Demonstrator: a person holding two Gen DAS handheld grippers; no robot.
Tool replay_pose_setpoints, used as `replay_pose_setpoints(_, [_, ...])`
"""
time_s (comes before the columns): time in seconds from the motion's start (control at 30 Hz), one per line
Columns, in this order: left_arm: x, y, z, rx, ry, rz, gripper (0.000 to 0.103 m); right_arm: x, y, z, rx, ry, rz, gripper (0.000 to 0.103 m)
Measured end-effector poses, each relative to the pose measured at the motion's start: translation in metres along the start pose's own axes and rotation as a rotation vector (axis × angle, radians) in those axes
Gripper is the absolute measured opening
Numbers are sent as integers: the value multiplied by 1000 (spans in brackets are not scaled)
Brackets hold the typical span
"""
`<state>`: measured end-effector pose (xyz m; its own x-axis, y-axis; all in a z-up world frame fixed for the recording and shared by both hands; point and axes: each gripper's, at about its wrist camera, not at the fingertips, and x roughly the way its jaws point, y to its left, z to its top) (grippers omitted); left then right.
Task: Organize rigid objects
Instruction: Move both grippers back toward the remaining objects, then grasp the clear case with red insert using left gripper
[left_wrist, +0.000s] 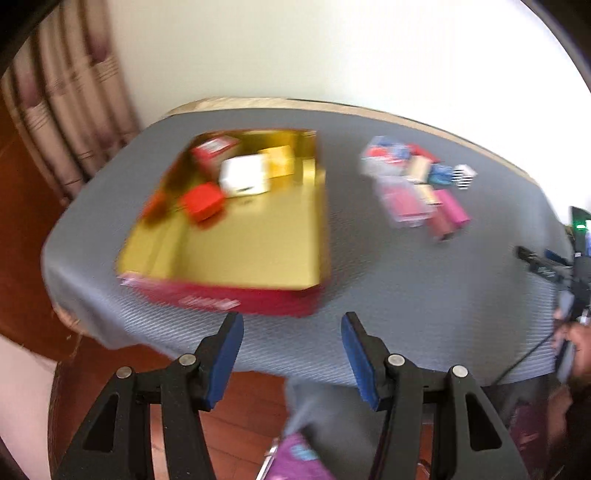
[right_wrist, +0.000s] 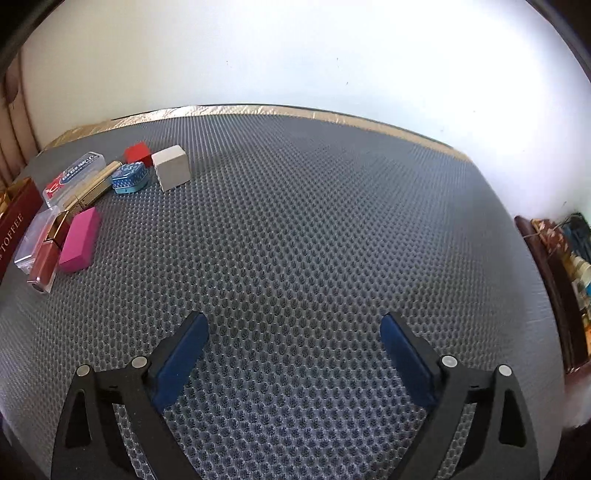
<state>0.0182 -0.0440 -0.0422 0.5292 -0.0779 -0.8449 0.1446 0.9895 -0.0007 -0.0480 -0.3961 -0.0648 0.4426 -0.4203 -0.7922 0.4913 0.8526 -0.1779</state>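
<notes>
Both my grippers are empty, jaws apart: left gripper (left_wrist: 291, 354) before the shallow red tin with gold lining (left_wrist: 236, 295), right gripper (right_wrist: 293, 354) over bare grey dimpled mat on the table (right_wrist: 332, 221). Loose pieces lie clustered at the mat's left: a matte pink rectangular box (right_wrist: 79, 240), a small embossed blue tin (right_wrist: 130, 178), an off-white cube (right_wrist: 171, 167), and clear plastic cases (right_wrist: 72, 175).

Risks, as I judge them: packed pieces could get shoved together; slick plastic and metal may slip.
</notes>
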Motion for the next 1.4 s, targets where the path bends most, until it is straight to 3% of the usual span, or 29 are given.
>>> replay_pose_setpoints(0.13, [23, -29, 35, -27, 99, -142, 56, -3, 2, -2, -8, -11, 22, 96])
replay_pose_setpoints(0.37, [65, -63, 93, -16, 129, -68, 56, -4, -17, -4, 30, -17, 79, 97])
replay_pose_setpoints(0.57, [103, -71, 126, -48, 197, -96, 56, 2, -32, -2, 55, -14, 128, 97])
replay_pose_setpoints(0.77, [131, -72, 137, -102, 273, -131, 56, 3, -35, -1, 48, -9, 153, 97])
replay_pose_setpoints(0.93, [136, -69, 143, -124, 280, -158, 57, 1, -33, -1, 44, -6, 165, 98])
replay_pose_setpoints(1.03, [141, -68, 145, -146, 313, -211, 57, 1, -34, -1, 42, -5, 169, 98])
replay_pose_setpoints(1.3, [151, -68, 149, -166, 331, -237, 63, 0, -24, -5, 44, -4, 167, 99])
replay_pose_setpoints(1.4, [152, -67, 152, -165, 307, -215, 66, -1, -22, -5, 46, -5, 166, 99])
